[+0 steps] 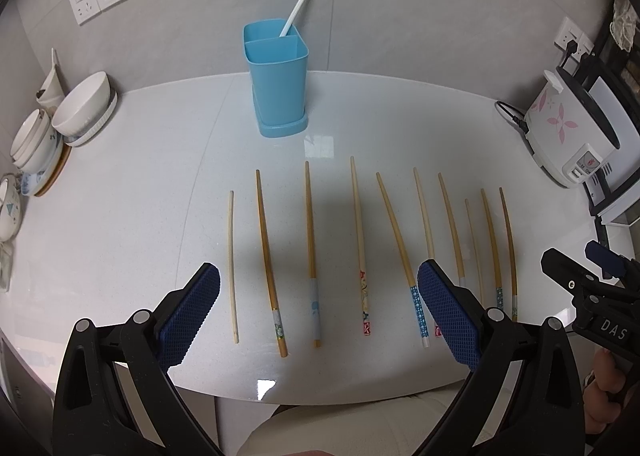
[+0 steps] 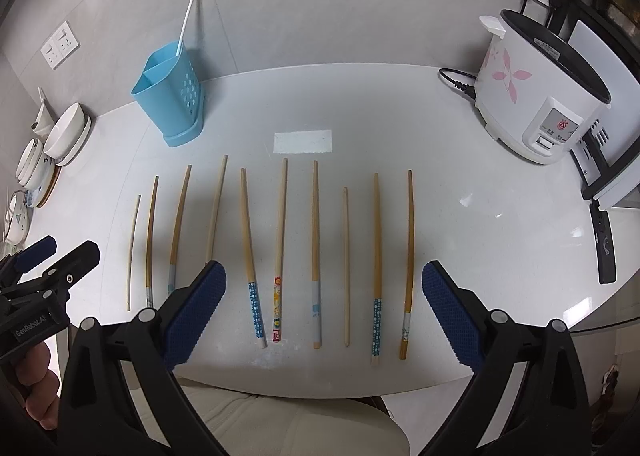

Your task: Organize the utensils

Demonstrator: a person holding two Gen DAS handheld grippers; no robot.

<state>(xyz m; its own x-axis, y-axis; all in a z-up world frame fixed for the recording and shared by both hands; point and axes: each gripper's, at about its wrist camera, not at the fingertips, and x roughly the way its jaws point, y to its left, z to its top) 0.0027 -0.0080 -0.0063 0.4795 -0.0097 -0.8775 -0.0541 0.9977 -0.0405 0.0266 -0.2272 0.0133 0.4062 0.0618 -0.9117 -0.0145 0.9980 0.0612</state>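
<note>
Several wooden chopsticks [image 1: 362, 256] [image 2: 280, 248] lie side by side in a row on the white counter [image 1: 120, 215] [image 2: 480, 236], thin tips pointing away; some have patterned handles. Behind them stands a blue two-compartment holder [image 1: 276, 75] [image 2: 170, 91] with a pair of white chopsticks [image 1: 302, 1] [image 2: 187, 15] leaning in its rear compartment. My left gripper [image 1: 320, 308] [image 2: 70, 246] hovers open over the left half of the row, holding nothing. My right gripper [image 2: 324, 296] [image 1: 572, 256] hovers open over the right half, also holding nothing.
Stacked white bowls and plates [image 1: 84, 107] [image 2: 64, 135] sit at the far left. A white rice cooker with pink flowers [image 1: 572, 127] [image 2: 536, 95] and its cord occupy the right, beside a black rack. The counter's front edge runs just under the grippers.
</note>
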